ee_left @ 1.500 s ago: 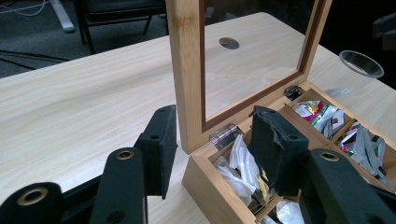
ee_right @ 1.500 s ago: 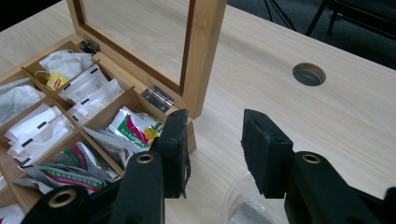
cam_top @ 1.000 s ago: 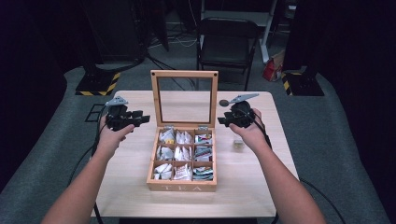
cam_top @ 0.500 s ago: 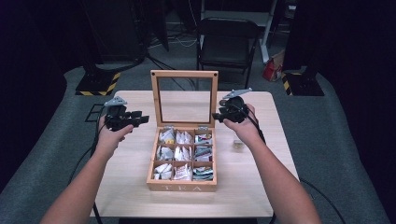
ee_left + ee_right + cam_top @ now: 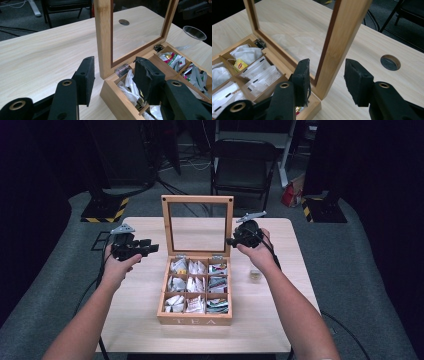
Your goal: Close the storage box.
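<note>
A wooden tea box [image 5: 195, 321] stands mid-table, its compartments full of tea bags [image 5: 196, 268]. Its glass-paned lid [image 5: 197, 200] is raised upright. My right gripper [image 5: 231, 241] is at the lid's right edge. In the right gripper view the right gripper [image 5: 328, 63] is open, its jaws straddling the lid's side rail [image 5: 337, 45] with a gap at the outer pad. My left gripper [image 5: 150, 247] hovers left of the box. The left gripper [image 5: 115, 61] is open over the box's back corner [image 5: 110, 85], one jaw above a compartment, gripping nothing.
A small clear cup [image 5: 256, 274] sits on the table right of the box, beside my right forearm. A round cable hole [image 5: 390, 62] lies behind the lid. A dark chair [image 5: 242, 165] stands beyond the table's far edge.
My right gripper has shifted left and slightly farther away, up to the lid's right edge. The left gripper, box and lid have stayed put.
</note>
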`<action>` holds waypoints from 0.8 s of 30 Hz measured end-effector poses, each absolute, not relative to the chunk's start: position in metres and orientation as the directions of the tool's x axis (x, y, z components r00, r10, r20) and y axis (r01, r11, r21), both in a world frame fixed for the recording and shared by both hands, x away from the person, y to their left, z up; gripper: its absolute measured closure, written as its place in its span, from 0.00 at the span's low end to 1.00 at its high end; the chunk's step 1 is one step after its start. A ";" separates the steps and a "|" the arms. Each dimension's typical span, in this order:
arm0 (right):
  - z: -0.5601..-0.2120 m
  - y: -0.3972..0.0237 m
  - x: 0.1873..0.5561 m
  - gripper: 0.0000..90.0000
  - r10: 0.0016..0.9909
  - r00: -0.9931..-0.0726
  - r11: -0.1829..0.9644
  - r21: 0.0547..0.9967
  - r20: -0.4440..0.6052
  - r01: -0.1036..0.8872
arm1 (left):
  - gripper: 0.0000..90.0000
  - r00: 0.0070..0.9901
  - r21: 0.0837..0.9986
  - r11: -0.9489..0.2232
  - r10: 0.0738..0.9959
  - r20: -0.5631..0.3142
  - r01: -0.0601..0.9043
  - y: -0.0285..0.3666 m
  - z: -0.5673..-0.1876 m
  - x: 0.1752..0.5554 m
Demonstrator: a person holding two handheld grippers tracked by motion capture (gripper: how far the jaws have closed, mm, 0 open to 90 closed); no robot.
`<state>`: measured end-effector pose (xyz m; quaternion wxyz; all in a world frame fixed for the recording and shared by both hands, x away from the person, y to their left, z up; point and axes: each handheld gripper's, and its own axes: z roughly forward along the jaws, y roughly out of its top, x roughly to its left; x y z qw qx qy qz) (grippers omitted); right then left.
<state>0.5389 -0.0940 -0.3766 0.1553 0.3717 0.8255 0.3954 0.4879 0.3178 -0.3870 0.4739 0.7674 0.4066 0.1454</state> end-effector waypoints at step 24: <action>-0.371 -0.088 0.553 0.67 0.737 -0.669 0.375 0.765 0.096 0.523 | 0.57 0.619 0.842 -0.218 0.768 -0.164 0.493 0.324 -0.389 0.489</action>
